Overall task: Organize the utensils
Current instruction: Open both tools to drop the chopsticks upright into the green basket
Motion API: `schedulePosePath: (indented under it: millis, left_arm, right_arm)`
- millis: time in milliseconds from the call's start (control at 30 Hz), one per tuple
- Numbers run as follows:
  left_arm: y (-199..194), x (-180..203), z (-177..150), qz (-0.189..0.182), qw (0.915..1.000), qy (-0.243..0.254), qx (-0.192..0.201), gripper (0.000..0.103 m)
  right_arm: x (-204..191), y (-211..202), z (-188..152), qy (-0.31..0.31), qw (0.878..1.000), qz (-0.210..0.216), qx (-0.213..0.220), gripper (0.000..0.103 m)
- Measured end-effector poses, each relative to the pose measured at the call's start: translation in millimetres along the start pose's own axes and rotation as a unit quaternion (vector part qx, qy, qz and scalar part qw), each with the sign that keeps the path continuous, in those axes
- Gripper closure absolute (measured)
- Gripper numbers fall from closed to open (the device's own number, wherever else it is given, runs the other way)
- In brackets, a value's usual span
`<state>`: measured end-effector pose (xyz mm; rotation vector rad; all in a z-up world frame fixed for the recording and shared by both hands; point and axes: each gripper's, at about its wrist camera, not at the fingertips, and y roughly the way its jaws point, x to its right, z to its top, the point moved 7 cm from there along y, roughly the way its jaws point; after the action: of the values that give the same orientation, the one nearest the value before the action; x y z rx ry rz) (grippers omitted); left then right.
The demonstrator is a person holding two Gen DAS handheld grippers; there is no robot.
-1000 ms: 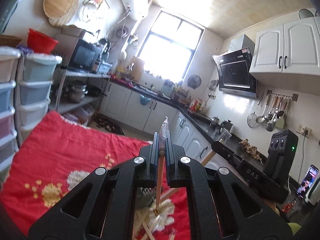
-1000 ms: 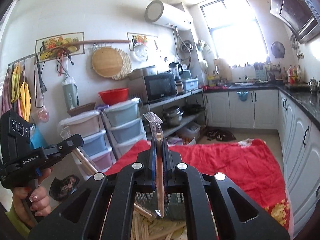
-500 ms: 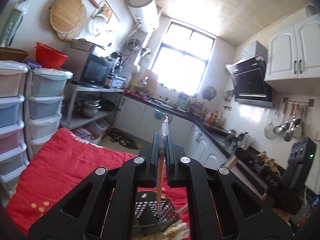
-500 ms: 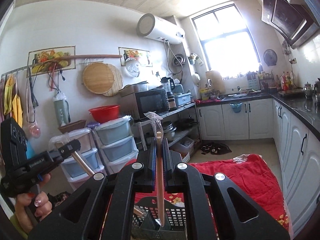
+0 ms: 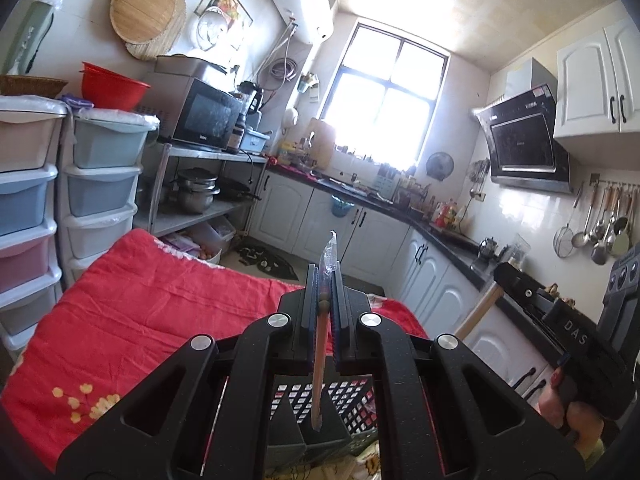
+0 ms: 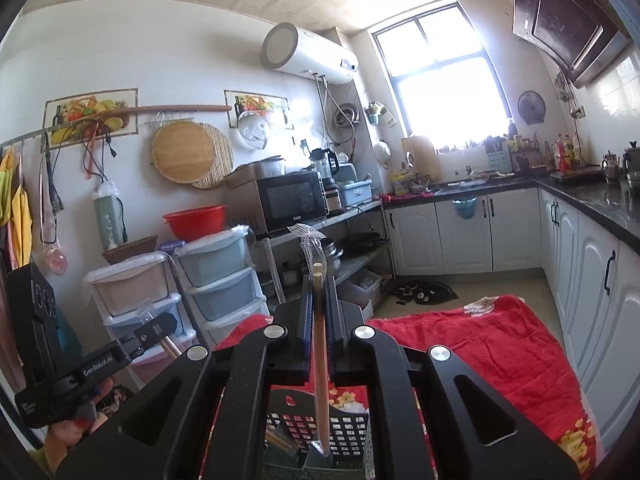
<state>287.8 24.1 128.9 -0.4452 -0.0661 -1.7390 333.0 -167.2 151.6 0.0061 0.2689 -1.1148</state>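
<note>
Our left gripper (image 5: 323, 300) pinches 1 wrapped chopstick (image 5: 319, 364); our right gripper (image 6: 319, 300) pinches another chopstick (image 6: 321, 376). Both hang over the gray basket (image 6: 352, 432), bottom middle of the frame.

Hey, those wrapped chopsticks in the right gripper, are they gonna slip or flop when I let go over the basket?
Probably stiff: the wrapped chopsticks stay straight in the right gripper. The clear wrapper looks smooth, so they may slide easily. Hanging tip-down over the perforated basket, they would likely drop in, then lean.
</note>
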Motion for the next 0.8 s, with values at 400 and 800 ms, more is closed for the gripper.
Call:
schedulePosePath:
  millis: [400,800]
  left_arm:
    - [10,4,-28,-0.013,0.9996,0.016,-0.021,0.1]
    - [6,-7,-38,-0.009,0.9995,-0.001,-0.031,0.082]
  right_arm:
    - [-3,16,-37,0.003,0.999,-0.008,-0.035,0.097]
    - [5,15,-56,0.011,0.998,-0.022,-0.056,0.073]
